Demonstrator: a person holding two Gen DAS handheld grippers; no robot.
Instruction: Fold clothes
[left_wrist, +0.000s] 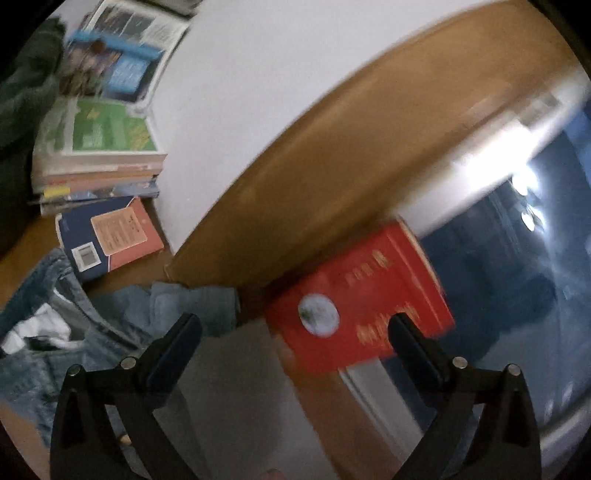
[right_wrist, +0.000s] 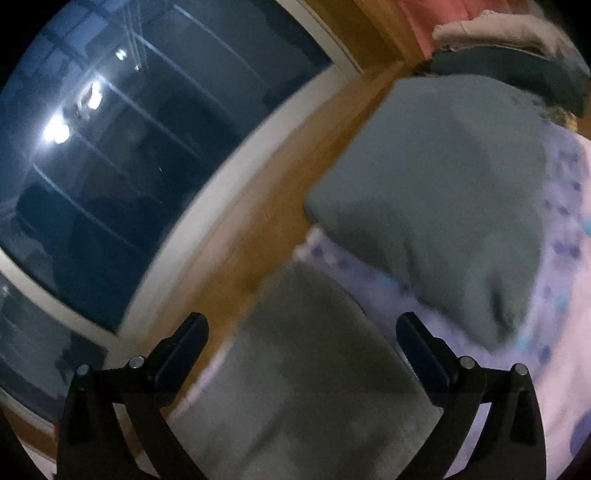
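In the left wrist view, crumpled blue jeans (left_wrist: 74, 332) lie at the lower left on a wooden surface. My left gripper (left_wrist: 295, 332) is open and empty, held above a grey-white surface to the right of the jeans. In the right wrist view, a grey folded garment (right_wrist: 443, 192) lies on a lilac dotted sheet (right_wrist: 554, 295). A second grey cloth (right_wrist: 303, 369) lies under my right gripper (right_wrist: 303, 332), which is open and empty. Both views are blurred.
A red book (left_wrist: 354, 302) lies ahead of the left gripper. A stack of books (left_wrist: 99, 158) and a navy book (left_wrist: 107, 236) stand at the left by a white wall. A dark window (right_wrist: 129, 147) with a white frame fills the left of the right wrist view. More clothes (right_wrist: 509, 55) pile at the top right.
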